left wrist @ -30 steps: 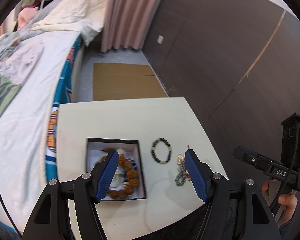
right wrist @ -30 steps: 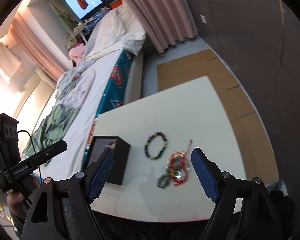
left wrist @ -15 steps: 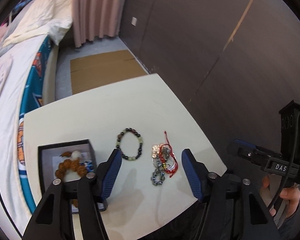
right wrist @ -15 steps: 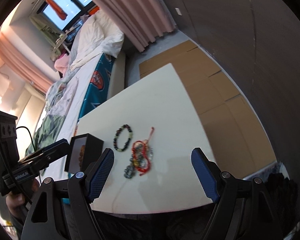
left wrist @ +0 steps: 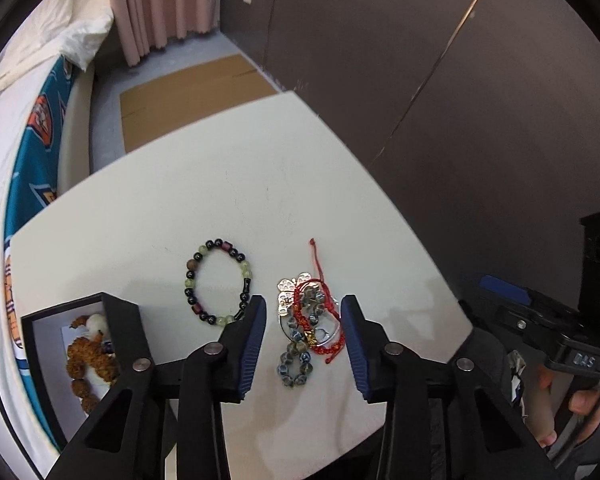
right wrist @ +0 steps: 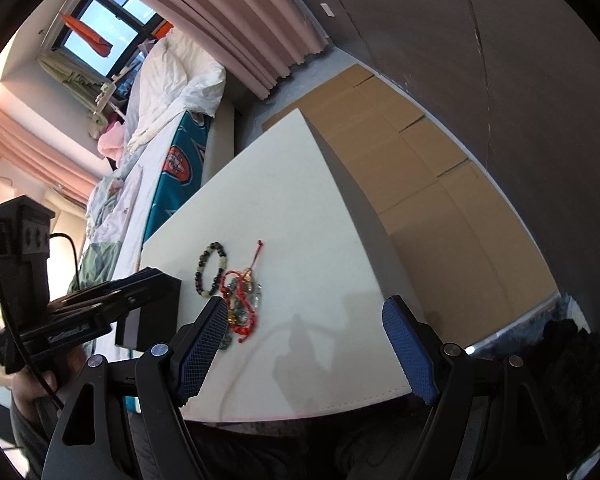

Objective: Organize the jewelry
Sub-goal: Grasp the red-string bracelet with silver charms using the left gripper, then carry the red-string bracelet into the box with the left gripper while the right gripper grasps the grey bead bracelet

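A white table (left wrist: 228,184) stands beside a bed (right wrist: 168,128), with flattened cardboard (left wrist: 188,100) on the floor past its far edge. Near the table's front edge lies a tangle of bracelets (left wrist: 310,322): red cord, silver charms and blue-grey beads all heaped together. Just beside it, toward the bed side, a bead bracelet (left wrist: 219,282) of dark and pale green beads lies flat in an open loop, apart from the heap. At the front corner on the bed side sits a black box (left wrist: 120,320), open on top, with a brown bracelet (left wrist: 90,356) of knobbly beads inside on a white lining.

The left gripper (left wrist: 303,322) points down at the heap; its jaws have just been closing and now stand partly spread on either side of the tangle, the blue pads (left wrist: 252,344) not pressing on it. The right gripper (right wrist: 304,344) hangs over the bare front of the table, jaws spread wide with nothing between them, the heap just past its left pad.
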{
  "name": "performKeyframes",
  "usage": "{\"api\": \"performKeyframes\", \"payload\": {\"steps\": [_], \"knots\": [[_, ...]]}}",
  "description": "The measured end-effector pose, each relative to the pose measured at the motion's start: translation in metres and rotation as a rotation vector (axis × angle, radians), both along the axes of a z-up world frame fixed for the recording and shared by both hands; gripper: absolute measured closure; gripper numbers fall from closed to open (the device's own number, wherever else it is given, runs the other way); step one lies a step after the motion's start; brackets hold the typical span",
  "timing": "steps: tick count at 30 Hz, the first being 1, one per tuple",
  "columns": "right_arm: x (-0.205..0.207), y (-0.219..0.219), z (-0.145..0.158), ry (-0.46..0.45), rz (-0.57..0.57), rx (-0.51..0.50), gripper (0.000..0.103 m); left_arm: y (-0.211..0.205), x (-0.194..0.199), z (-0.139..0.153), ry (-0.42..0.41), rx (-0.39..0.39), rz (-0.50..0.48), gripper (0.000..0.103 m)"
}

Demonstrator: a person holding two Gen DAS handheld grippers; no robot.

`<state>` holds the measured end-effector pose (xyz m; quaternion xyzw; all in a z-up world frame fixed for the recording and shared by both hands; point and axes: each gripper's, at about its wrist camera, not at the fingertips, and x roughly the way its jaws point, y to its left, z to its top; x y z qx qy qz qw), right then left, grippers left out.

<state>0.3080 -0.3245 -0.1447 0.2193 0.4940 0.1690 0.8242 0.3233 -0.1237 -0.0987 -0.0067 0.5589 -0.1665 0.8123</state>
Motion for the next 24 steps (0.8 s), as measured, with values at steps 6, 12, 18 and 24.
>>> {"api": "performKeyframes", "payload": {"steps": [6, 12, 18, 24], "knots": [[0.001, -0.005, -0.012, 0.023, 0.008, 0.013, 0.023, -0.003, 0.012, -0.019, 0.054, 0.002, 0.012, 0.069], [0.004, -0.007, -0.016, 0.029, 0.014, 0.016, 0.023, -0.008, 0.024, -0.034, 0.094, 0.002, 0.012, 0.075], [0.006, -0.008, -0.015, 0.033, 0.014, 0.012, 0.023, -0.014, 0.025, -0.045, 0.109, 0.011, 0.009, 0.085], [0.006, 0.001, -0.011, 0.033, 0.026, 0.006, 0.023, -0.008, 0.018, -0.029, 0.07, -0.026, 0.016, 0.096]]}}
